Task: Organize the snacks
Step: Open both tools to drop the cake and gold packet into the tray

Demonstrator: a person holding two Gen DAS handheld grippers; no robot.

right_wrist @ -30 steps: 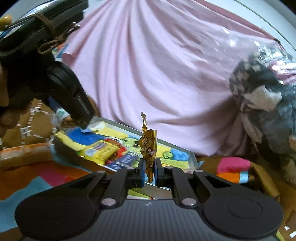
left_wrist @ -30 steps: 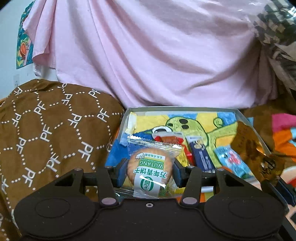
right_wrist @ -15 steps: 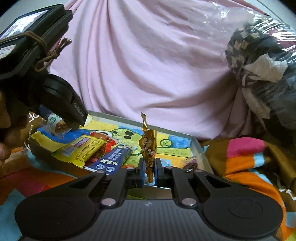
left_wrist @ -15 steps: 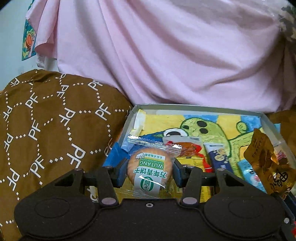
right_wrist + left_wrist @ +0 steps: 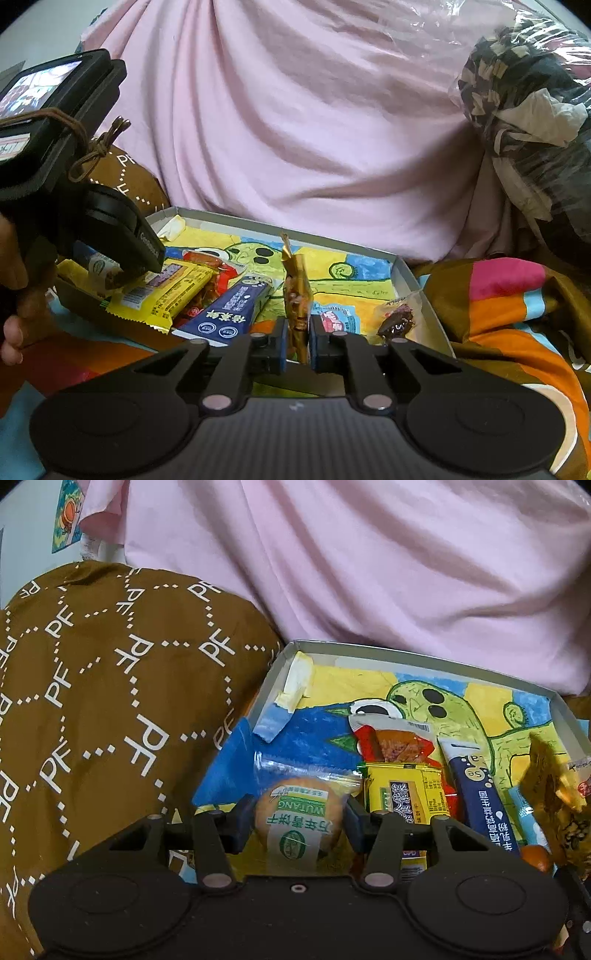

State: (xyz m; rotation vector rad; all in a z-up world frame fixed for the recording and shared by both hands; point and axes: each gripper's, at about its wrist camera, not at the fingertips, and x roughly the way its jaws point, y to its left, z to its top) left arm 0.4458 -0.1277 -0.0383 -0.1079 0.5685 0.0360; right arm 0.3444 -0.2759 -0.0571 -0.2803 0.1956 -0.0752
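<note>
- The left gripper (image 5: 298,818), its jaws just eased slightly apart, has the round biscuit packet (image 5: 297,816) between its fingers above the near left corner of the tray (image 5: 424,656).
- The right gripper (image 5: 297,341) has just been loosening; its jaws stand narrowly apart, the upright gold wrapper (image 5: 296,295) between them over the tray's near edge.
- A yellow bar (image 5: 166,291) and a blue tube (image 5: 231,308) lie in the tray.

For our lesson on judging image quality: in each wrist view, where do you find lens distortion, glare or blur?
Left wrist view: fisheye bending curves the box rim and leaves dark corners; the biscuit packet reads sharp, but the gold wrapper at the right edge is smeared. Right wrist view: glare streaks the plastic-wrapped bundle; the other claw's screen is washed out.
</note>
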